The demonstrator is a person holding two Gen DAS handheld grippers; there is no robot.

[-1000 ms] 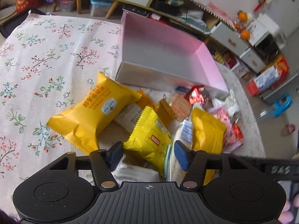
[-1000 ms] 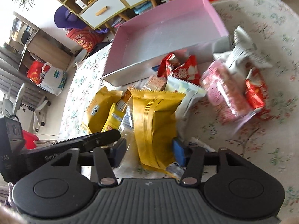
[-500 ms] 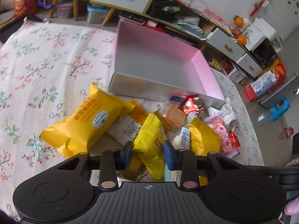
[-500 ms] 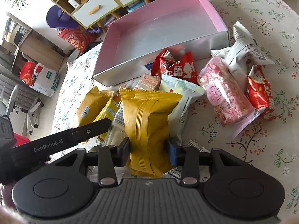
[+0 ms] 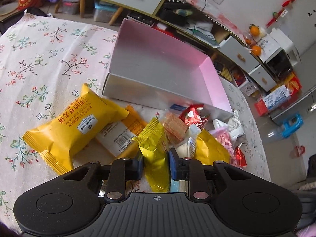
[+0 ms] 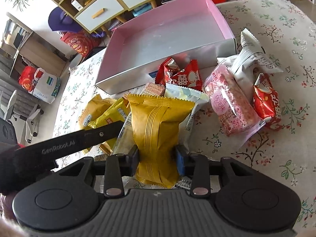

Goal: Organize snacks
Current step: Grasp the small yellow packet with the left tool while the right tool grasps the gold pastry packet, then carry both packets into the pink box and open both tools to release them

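A small yellow packet is clamped by the left gripper, a gold packet by the right gripper. Both are judged light, crinkly, crushable, best pinched mid-body. The empty pink box lies at twelve o'clock.

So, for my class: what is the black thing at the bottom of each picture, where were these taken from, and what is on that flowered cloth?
No robot here: a person holds black tongs in each hand, and a camera on each looks along its fingers. The left tongs pinch a small yellow packet; the right tongs pinch a gold packet. On the flowered cloth lie a heap of snacks, among them a big yellow wafer pack, and an empty pink box.
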